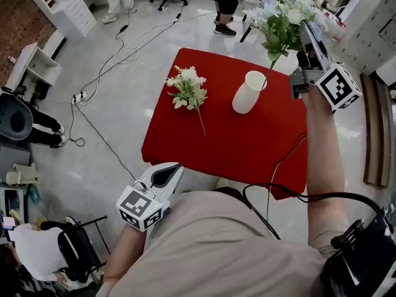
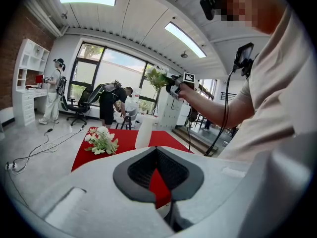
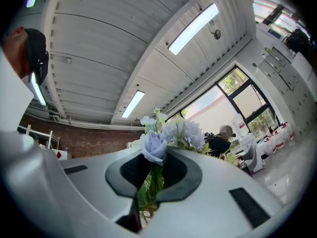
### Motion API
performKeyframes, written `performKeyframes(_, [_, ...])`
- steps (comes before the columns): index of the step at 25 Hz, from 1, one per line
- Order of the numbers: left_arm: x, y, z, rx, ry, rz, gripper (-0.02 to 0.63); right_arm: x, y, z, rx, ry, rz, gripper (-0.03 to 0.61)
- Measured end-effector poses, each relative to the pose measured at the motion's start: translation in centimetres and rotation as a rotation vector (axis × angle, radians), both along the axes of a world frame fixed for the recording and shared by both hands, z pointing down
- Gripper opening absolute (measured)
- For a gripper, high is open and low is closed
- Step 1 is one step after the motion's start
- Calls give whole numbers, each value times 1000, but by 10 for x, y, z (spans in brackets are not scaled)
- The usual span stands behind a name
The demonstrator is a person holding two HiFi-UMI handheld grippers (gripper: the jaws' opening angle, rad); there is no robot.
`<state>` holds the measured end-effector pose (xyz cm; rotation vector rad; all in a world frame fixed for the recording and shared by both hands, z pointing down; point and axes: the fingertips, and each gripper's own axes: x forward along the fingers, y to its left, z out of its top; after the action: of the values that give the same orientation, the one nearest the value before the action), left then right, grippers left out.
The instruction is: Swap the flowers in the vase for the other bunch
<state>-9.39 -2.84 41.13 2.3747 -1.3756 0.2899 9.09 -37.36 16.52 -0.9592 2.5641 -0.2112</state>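
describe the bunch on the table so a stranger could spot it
Find the red table. Left of the white vase lies a small bunch of white flowers, flat on the cloth. The other bunch is held up in the right gripper.

Left gripper [image 2: 158, 182] fingers [image 2: 185, 175] together, empty; white bunch [image 2: 101, 142] lies on red table [image 2: 168, 139] near upright white vase [image 2: 144, 131].

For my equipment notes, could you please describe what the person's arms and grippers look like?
Both the left gripper and right gripper are white shells with dark jaw linings. Each carries a cube with black-and-white square markers. A black cable loops by the right arm. The person wears a beige short-sleeved shirt.
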Motion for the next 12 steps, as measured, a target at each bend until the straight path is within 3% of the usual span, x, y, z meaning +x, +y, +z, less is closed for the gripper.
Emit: performKeyframes(12, [8, -14, 3, -27, -2, -57, 6, -12, -33, 48, 0, 14, -5, 48])
